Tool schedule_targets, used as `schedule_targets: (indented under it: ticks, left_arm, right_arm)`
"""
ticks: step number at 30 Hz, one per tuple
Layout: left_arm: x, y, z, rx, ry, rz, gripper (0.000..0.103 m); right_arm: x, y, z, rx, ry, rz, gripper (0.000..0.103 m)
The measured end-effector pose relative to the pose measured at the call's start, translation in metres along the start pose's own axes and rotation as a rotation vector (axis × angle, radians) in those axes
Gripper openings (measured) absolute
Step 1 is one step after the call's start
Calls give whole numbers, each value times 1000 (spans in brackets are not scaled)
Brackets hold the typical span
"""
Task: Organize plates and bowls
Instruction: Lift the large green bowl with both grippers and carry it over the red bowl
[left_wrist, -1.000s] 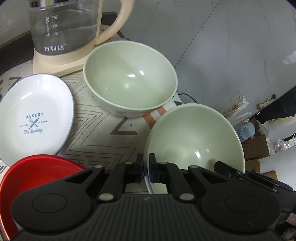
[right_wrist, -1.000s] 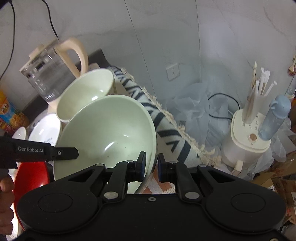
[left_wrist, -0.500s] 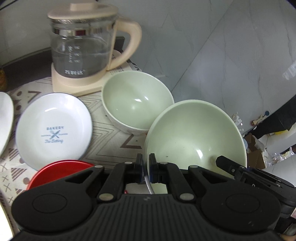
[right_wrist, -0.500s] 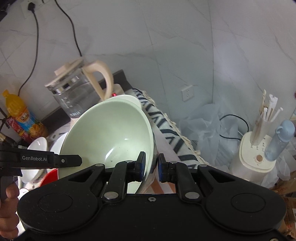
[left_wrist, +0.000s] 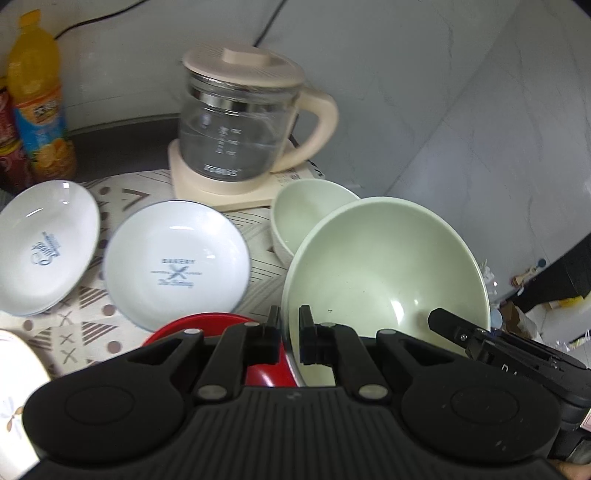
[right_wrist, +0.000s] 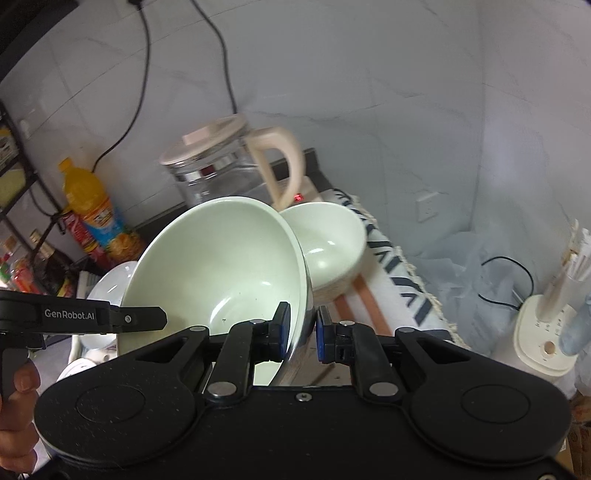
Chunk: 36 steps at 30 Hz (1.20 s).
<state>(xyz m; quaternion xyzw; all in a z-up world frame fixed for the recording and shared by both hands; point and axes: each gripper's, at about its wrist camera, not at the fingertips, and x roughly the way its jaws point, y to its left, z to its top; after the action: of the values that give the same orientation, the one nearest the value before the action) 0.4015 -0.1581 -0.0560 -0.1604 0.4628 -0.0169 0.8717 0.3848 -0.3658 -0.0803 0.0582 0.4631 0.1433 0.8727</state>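
Observation:
Both grippers hold one large pale green bowl (left_wrist: 388, 269) (right_wrist: 221, 266) in the air, tilted. My left gripper (left_wrist: 290, 334) is shut on its near rim. My right gripper (right_wrist: 301, 328) is shut on the opposite rim. Each gripper shows in the other's view: the right gripper (left_wrist: 480, 343) and the left gripper (right_wrist: 140, 319). A second green bowl (left_wrist: 306, 221) (right_wrist: 325, 240) stands on the patterned cloth (left_wrist: 258, 236) just behind the held one. Two white plates (left_wrist: 177, 262) (left_wrist: 44, 243) lie to the left. A red plate (left_wrist: 207, 321) lies partly hidden under my left gripper.
A glass kettle (left_wrist: 240, 129) (right_wrist: 221, 162) on a beige base stands behind the bowls, an orange juice bottle (left_wrist: 37, 103) further left. A flower-patterned plate (left_wrist: 14, 387) sits at the near left. Right of the table's edge stands a white appliance (right_wrist: 543, 332). A hand (right_wrist: 14, 406) grips the left handle.
Both grippers have risen and drawn back with the green bowl held between them. The second bowl and kettle now sit farther off, and more plates and the bottle came into view.

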Motion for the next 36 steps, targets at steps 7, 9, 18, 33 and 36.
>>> schedule_targets:
  ticks: [7, 9, 18, 33, 36]
  left_arm:
    - [-18, 14, -4, -51, -28, 23, 5]
    - [-22, 20, -6, -67, -34, 33, 5]
    - [-32, 48, -22, -171, -18, 79, 5]
    - [-30, 81, -50, -277, 79, 158, 5]
    - [-24, 86, -56, -293, 112, 165, 5]
  right_arm:
    - [4, 17, 2, -37, 19, 57, 14]
    - [5, 22, 2, -51, 27, 73, 14]
    - [19, 47, 0, -129, 79, 141, 15]
    - [44, 76, -14, -213, 186, 212, 15]
    - [50, 78, -19, -223, 203, 207, 14]
